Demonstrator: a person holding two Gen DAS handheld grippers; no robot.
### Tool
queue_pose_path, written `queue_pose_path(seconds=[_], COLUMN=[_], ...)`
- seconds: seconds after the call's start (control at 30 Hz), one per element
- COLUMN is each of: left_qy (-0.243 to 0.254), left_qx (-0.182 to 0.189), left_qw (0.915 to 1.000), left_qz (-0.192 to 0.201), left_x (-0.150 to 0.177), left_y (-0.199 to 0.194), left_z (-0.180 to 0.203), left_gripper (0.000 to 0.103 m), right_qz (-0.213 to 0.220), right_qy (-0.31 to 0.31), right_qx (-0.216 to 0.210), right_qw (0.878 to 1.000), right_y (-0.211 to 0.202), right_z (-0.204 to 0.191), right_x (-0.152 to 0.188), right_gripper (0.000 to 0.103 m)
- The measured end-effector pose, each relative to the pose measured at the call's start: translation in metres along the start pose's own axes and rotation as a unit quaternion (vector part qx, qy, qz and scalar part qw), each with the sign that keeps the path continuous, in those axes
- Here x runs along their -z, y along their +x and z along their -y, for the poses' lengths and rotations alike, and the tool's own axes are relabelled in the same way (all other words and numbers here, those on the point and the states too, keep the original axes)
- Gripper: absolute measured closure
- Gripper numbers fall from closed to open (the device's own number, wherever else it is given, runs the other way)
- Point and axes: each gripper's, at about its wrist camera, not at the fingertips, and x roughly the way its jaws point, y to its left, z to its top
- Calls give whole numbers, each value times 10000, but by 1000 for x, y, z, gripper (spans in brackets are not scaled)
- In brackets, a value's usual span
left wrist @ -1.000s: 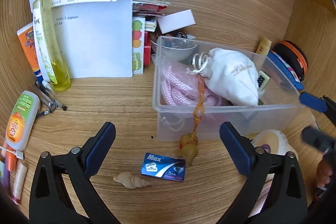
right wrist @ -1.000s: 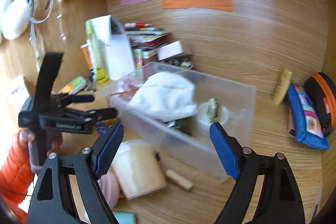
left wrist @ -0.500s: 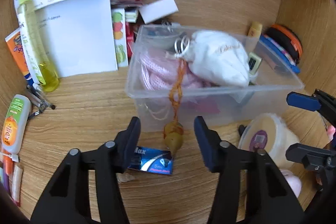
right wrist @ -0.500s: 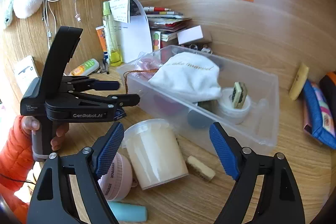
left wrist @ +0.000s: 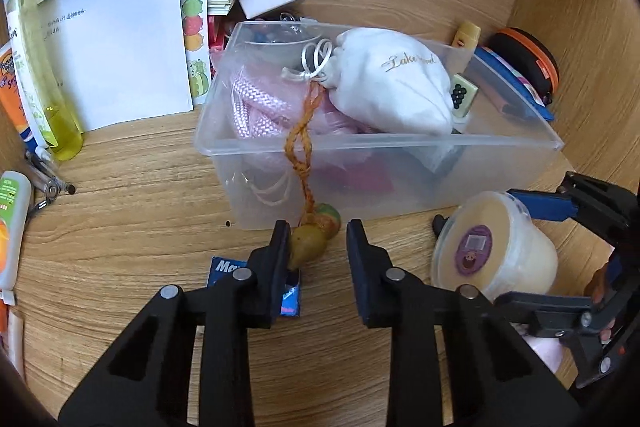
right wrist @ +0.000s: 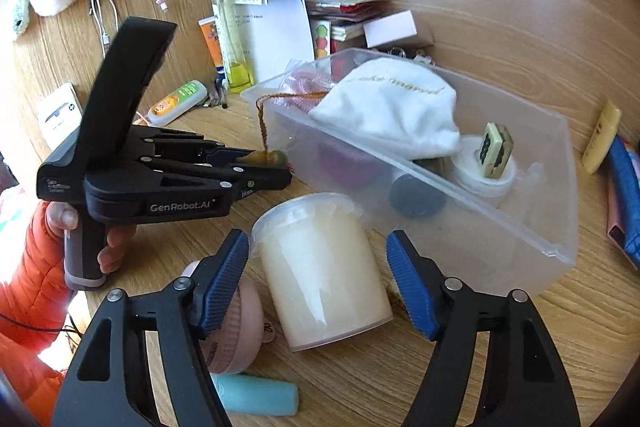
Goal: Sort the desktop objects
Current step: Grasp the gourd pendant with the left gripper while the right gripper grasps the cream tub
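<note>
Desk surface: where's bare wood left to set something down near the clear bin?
Bare wood lies left of the clear bin, between the white paper and the blue Max box. More sits right of the bin, before the blue pouch. In front it is crowded: cream tub, pink fan, both claws.

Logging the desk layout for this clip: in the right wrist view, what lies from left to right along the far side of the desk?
Sunscreen tube → yellow bottle → white paper → clear plastic bin → small yellow tube → blue pouch.
</note>
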Motion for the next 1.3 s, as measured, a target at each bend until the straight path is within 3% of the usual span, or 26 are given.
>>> queue_pose_path(seconds=[0.13,0.53,0.63,0.77,1.07,1.3], left_qy=[-166,-208,-188,4,-114,-182], left_qx=[274,219,237,141,274,333], left_qw=[9995,9995,9995,9999,9994,9989], left_qz=[12,-117,-78,36,157,267], left_x=[-1,-3,-3,-1,-1,0], left_y=[-2,8,7,4,-1,-6], left_z=[-4,11,11,19,15,14], left_gripper=[75,77,85,85,85,85], right_qz=[-63,-143,-108,-87,6,321], right_qy=[128,335,307,244,198,186], right_qx=[-127,-449,-424,-372,-250,-421], right_qw=[9998,9983,9986,9990,9995,9984], right_y=[2,10,9,8,4,-11], right_z=[2,3,1,0,-1,-1], right_x=[-1,-1,-1,-2,-2,-6], right_gripper=[35,37,38,39,40,54])
